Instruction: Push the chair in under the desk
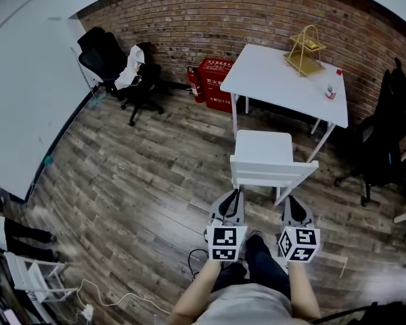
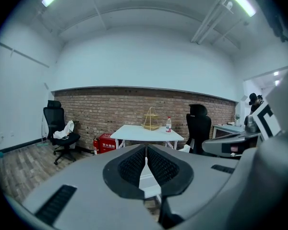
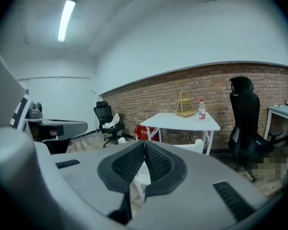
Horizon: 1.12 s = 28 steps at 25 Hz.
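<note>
A white chair (image 1: 264, 156) stands in front of the white desk (image 1: 284, 80), pulled out from it, its backrest (image 1: 273, 172) toward me. My left gripper (image 1: 235, 193) is shut and empty just behind the backrest's left end. The right gripper (image 1: 290, 200) is also shut and empty, just behind the right end. Whether either tip touches the backrest I cannot tell. In the left gripper view the shut jaws point at the desk (image 2: 146, 133). Over the right gripper's shut jaws, the desk (image 3: 182, 121) and the chair's corner (image 3: 198, 145) show.
On the desk stand a gold wire rack (image 1: 306, 51) and a small bottle (image 1: 331, 92). A red box (image 1: 216, 81) and an extinguisher (image 1: 195, 84) sit by the brick wall. Black office chairs stand at the left (image 1: 118, 70) and right (image 1: 384, 131). A cable (image 1: 115, 296) lies on the wood floor.
</note>
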Available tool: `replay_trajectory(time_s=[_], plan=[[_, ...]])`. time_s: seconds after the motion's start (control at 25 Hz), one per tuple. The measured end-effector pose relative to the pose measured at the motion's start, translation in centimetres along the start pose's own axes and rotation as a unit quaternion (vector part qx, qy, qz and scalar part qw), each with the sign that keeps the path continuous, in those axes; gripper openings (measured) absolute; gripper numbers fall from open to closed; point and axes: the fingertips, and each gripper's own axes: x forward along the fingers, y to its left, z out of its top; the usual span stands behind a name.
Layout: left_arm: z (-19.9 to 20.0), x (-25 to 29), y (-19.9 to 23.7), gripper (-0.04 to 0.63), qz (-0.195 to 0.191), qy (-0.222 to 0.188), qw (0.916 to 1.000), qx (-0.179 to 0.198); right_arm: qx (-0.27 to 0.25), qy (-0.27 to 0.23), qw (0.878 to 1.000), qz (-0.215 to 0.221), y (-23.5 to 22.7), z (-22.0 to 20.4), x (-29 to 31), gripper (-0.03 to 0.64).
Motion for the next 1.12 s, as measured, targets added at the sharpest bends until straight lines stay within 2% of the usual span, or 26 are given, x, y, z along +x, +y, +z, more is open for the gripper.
replay_trajectory(time_s=[0.2,0.48,0.68,0.96,1.12], plan=[[0.3,3.1,0.8,0.025,0.004,0.009,0.9998,0.017,-0.009,0.006,1.000,0.006,-2.5,0.9,3.1,0.015],[0.4,7.1,1.0,0.025,0.001,0.019,0.9996,0.020,-0.022,0.023,0.999,0.022,-5.8,1.6,6.7,0.015],[0.1,9.0,1.1,0.025,0.002,0.032,0.9983,0.049,-0.022,0.026,0.999,0.033,-7.7,2.0,8.1,0.015],[-1.5,11.1,1.4,0.026,0.015,0.059,0.9962,0.062,-0.096,0.025,0.993,0.063,-10.3,2.4,9.6,0.018],[-2.6,12.4,1.7,0.026,0.025,0.089,0.9938,0.062,-0.095,0.041,0.993,0.061,-12.5,1.9,10.1,0.020]])
